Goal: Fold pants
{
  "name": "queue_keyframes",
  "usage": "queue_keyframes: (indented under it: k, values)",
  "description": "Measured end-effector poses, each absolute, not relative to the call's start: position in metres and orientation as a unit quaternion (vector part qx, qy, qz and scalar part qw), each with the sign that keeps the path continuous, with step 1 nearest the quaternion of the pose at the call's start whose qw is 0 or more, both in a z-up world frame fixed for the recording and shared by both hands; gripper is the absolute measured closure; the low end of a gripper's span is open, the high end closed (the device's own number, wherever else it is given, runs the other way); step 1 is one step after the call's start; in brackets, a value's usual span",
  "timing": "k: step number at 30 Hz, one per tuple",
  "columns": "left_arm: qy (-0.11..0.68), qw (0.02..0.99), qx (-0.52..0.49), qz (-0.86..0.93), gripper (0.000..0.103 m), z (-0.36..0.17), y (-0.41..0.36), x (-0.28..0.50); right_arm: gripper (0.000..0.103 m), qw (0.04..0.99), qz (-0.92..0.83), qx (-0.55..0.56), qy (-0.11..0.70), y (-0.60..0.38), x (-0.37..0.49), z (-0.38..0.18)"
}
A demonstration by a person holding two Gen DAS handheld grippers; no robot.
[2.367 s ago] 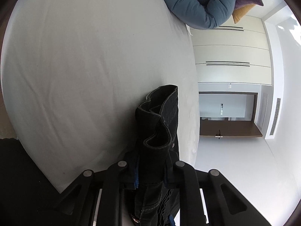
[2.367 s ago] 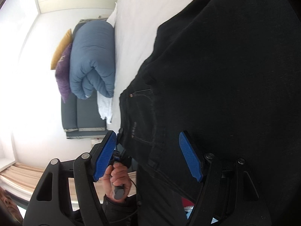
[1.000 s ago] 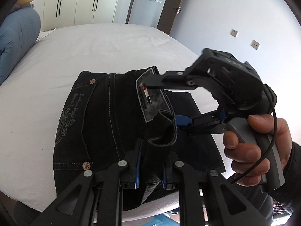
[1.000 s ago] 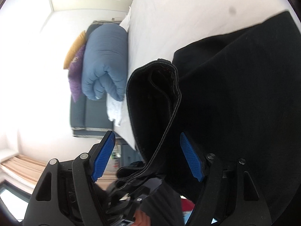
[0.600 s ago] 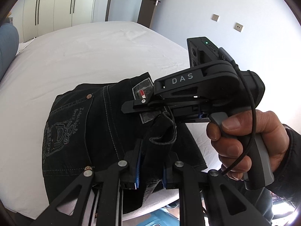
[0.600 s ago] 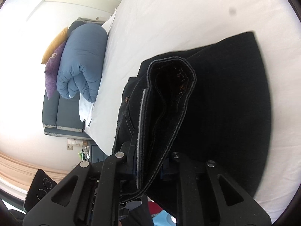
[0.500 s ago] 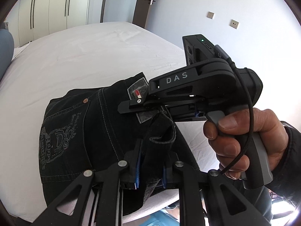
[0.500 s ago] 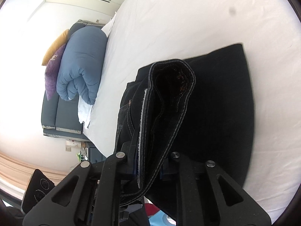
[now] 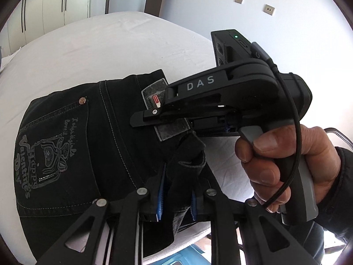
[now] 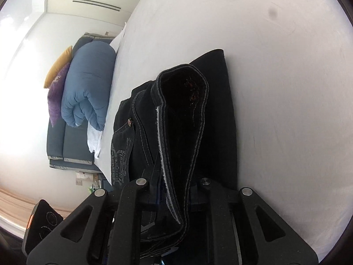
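The black pants (image 9: 72, 137) lie partly folded on the white bed (image 9: 92, 44), pocket embroidery up, near its front edge. Left of the pants' grey waist label (image 9: 167, 110), the left gripper (image 9: 176, 195) has its jaws nearly closed on a bunched fold of denim. To the label's right, the right gripper (image 10: 174, 190), held by a hand (image 9: 284, 163), has just been closing its jaws and now pinches a doubled hem. Judging by this, a fold is being carried over; next both ends need laying flat and square on the pants. The legs' far ends and the bed's near edge are hidden.
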State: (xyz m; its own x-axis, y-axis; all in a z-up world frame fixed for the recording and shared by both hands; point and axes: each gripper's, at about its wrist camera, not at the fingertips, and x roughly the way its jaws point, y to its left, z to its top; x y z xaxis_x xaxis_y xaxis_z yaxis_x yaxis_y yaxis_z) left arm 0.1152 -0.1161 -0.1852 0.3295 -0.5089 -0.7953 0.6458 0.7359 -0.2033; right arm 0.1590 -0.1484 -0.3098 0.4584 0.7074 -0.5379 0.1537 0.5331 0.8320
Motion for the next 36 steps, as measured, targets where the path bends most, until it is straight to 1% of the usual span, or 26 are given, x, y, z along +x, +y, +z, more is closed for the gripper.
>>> queue_keyframes:
  k: [2, 4, 6, 8, 11, 14, 15, 17, 21, 25, 30, 33, 36]
  values:
    - [0.459, 0.81, 0.071, -0.358, 0.083, -0.187, -0.117, 0.114, 0.089, 0.731, 0.189, 0.448, 0.48, -0.148, 0.16, -0.312]
    - [0.459, 0.809, 0.069, -0.362, 0.076, -0.189, -0.116, 0.115, 0.089, 0.728, 0.187, 0.453, 0.48, -0.15, 0.16, -0.314]
    - [0.459, 0.806, 0.063, -0.37, 0.062, -0.194, -0.118, 0.116, 0.089, 0.717, 0.187, 0.466, 0.483, -0.15, 0.163, -0.318]
    - [0.458, 0.802, 0.062, -0.379, 0.052, -0.195, -0.121, 0.115, 0.088, 0.711, 0.185, 0.472, 0.487, -0.155, 0.16, -0.324]
    - [0.462, 0.798, 0.05, -0.384, 0.046, -0.191, -0.115, 0.117, 0.088, 0.718, 0.173, 0.46, 0.493, -0.16, 0.155, -0.313]
    - [0.467, 0.795, 0.044, -0.384, 0.042, -0.191, -0.111, 0.117, 0.086, 0.732, 0.156, 0.436, 0.5, -0.17, 0.151, -0.297]
    - [0.468, 0.794, 0.043, -0.385, 0.038, -0.191, -0.109, 0.116, 0.086, 0.739, 0.15, 0.426, 0.501, -0.173, 0.15, -0.29]
    - [0.468, 0.793, 0.041, -0.389, 0.032, -0.19, -0.107, 0.114, 0.086, 0.753, 0.144, 0.414, 0.491, -0.181, 0.151, -0.272]
    - [0.469, 0.792, 0.036, -0.389, 0.03, -0.187, -0.11, 0.109, 0.086, 0.765, 0.165, 0.417, 0.463, -0.198, 0.157, -0.242]
    - [0.474, 0.791, 0.028, -0.387, 0.03, -0.184, -0.11, 0.106, 0.086, 0.745, 0.232, 0.412, 0.47, -0.185, 0.176, -0.231]
    - [0.475, 0.791, 0.026, -0.384, 0.03, -0.186, -0.096, 0.116, 0.086, 0.726, 0.249, 0.382, 0.516, -0.162, 0.195, -0.246]
    - [0.478, 0.789, 0.023, -0.385, 0.03, -0.183, -0.084, 0.112, 0.086, 0.708, 0.233, 0.365, 0.558, -0.156, 0.195, -0.271]
    - [0.484, 0.79, 0.018, -0.376, 0.03, -0.177, -0.058, 0.106, 0.087, 0.695, 0.236, 0.402, 0.547, -0.165, 0.186, -0.29]
